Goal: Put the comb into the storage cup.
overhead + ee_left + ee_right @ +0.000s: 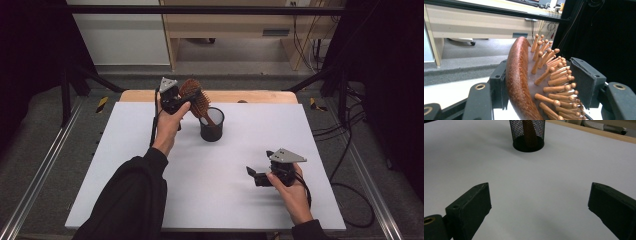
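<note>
A wooden hairbrush (199,96) with round-tipped wooden pins stands tilted, its handle down inside a black mesh cup (212,126) at the back middle of the white table. My left gripper (188,103) is raised at the brush head and shut on it. In the left gripper view one pad lies against the smooth back of the hairbrush (517,75) and the other meets the pin tips, with the left gripper (539,83) around the head. My right gripper (258,163) hovers low over the table at the front right, open and with nothing in it. The right gripper (539,202) faces the mesh cup (527,135).
The white table top (150,190) lies on a wooden board whose edge shows at the back. Black frame rails run along both sides. Cables lie on the floor to the right, and a wooden desk stands behind the table.
</note>
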The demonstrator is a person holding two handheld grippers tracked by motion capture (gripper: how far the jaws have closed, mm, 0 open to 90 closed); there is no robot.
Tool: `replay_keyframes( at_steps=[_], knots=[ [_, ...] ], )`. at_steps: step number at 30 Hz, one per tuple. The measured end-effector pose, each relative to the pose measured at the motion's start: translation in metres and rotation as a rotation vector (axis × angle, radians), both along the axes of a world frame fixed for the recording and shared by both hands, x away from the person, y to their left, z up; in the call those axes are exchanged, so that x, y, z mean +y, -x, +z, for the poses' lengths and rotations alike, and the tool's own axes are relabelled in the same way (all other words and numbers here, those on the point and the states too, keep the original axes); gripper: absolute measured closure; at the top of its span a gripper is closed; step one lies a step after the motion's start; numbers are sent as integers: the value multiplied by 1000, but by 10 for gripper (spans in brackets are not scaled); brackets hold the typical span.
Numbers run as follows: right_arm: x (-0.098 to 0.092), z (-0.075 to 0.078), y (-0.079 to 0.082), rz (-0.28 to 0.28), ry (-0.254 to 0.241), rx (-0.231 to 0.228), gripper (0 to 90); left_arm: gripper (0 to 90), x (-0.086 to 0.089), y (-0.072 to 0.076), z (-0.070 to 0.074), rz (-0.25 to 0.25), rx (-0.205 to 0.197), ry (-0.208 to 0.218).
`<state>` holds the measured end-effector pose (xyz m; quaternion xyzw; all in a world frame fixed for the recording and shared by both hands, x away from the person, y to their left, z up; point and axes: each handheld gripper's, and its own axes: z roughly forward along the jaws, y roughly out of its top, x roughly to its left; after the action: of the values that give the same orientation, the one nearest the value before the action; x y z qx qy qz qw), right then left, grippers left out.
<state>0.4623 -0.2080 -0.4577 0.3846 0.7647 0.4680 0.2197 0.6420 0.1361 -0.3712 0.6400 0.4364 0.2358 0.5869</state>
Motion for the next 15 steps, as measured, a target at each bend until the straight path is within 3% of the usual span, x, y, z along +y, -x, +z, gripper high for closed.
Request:
replay_keyframes(
  at_steps=[15],
  knots=[
    [0, 0, 0, 0, -1, 1, 48, 367, 0, 0, 0, 6, -7, 0]
  ],
)
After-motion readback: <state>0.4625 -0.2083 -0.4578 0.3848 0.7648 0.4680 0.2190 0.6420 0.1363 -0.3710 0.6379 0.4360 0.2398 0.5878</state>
